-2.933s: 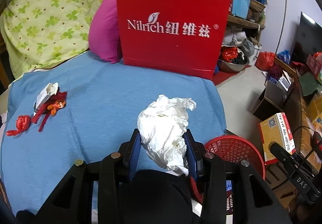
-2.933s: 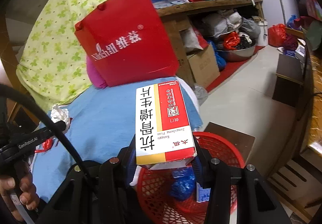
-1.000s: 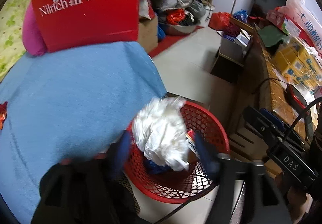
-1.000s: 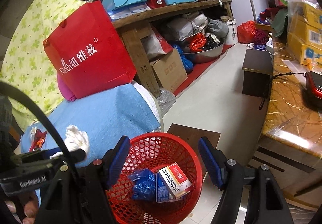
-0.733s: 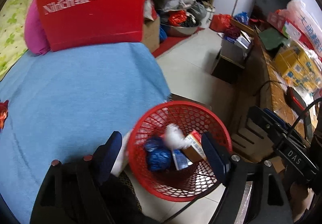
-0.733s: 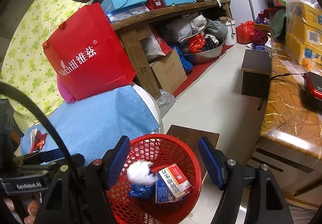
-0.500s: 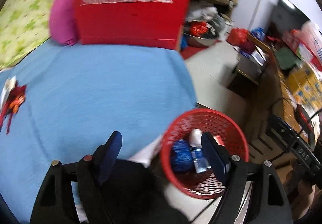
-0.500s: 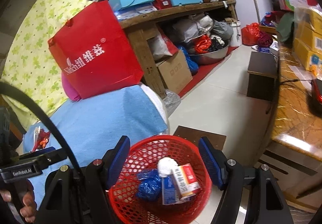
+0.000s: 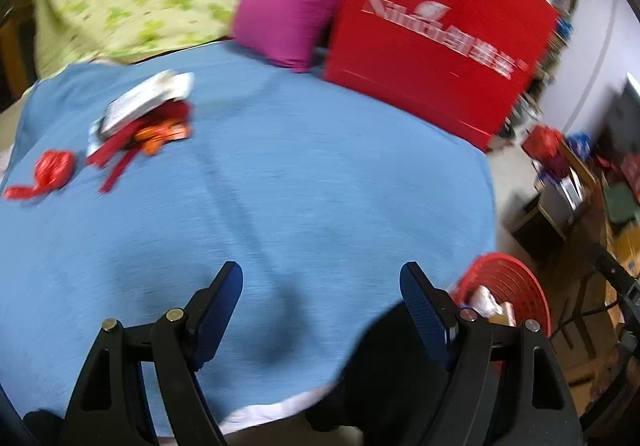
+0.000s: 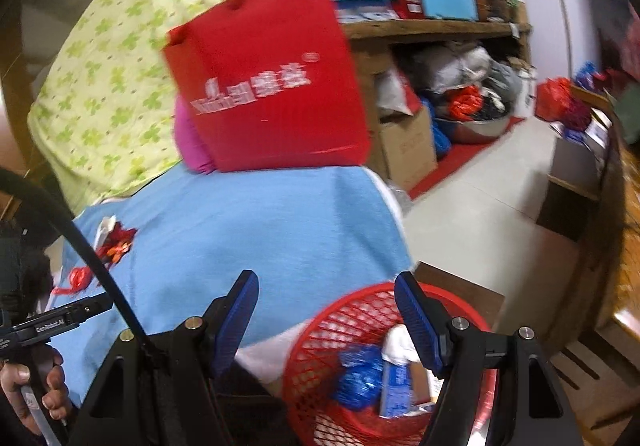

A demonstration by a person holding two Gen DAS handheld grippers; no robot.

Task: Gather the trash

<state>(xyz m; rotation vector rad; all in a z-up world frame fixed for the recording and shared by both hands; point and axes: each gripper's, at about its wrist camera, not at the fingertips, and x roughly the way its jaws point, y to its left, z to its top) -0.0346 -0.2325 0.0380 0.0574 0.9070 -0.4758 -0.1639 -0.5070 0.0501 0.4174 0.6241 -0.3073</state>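
Blue bedcover carries red wrappers well left of the basket. Both grippers, left and right, have jaws open and empty. Next step, as judged: reach the wrappers.

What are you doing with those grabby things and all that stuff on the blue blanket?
A person is picking up trash. Both the left gripper and the right gripper are open and empty. The red basket on the floor already holds a white wad, a blue bag and a box. Red wrappers lie on the blue blanket.
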